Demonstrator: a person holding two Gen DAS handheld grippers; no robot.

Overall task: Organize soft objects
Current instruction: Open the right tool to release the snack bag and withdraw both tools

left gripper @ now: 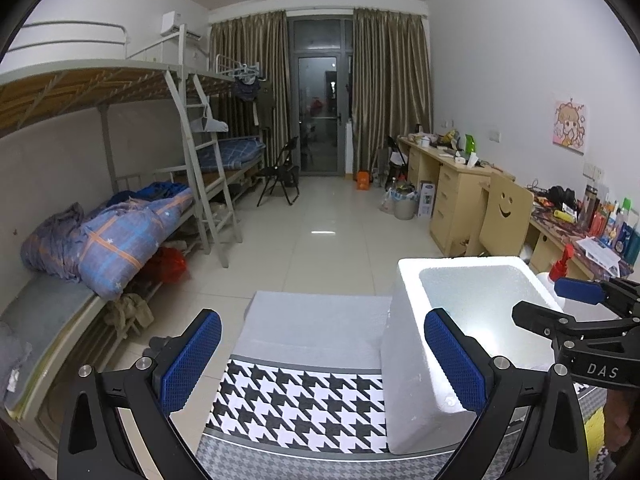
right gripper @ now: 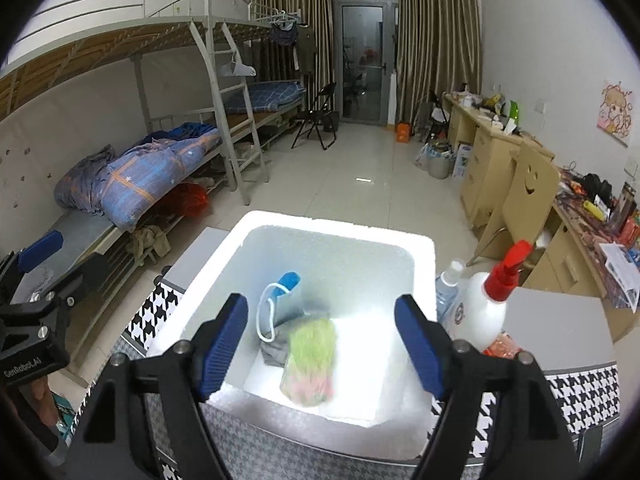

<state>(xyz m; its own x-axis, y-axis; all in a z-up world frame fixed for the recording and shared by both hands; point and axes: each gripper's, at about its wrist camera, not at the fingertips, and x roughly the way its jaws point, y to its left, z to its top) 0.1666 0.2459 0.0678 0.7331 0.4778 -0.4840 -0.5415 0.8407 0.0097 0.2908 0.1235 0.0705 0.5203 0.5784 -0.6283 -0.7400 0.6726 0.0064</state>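
Green bag point(right gripper: 310, 360) lies in foam box point(right gripper: 344, 226) — below open right gripper point(right gripper: 324, 354).

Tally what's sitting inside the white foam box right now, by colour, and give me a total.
Blue pouch with a white cord: 1
Grey cloth: 1
Green and pink bagged item: 1
Total: 3 in the foam box
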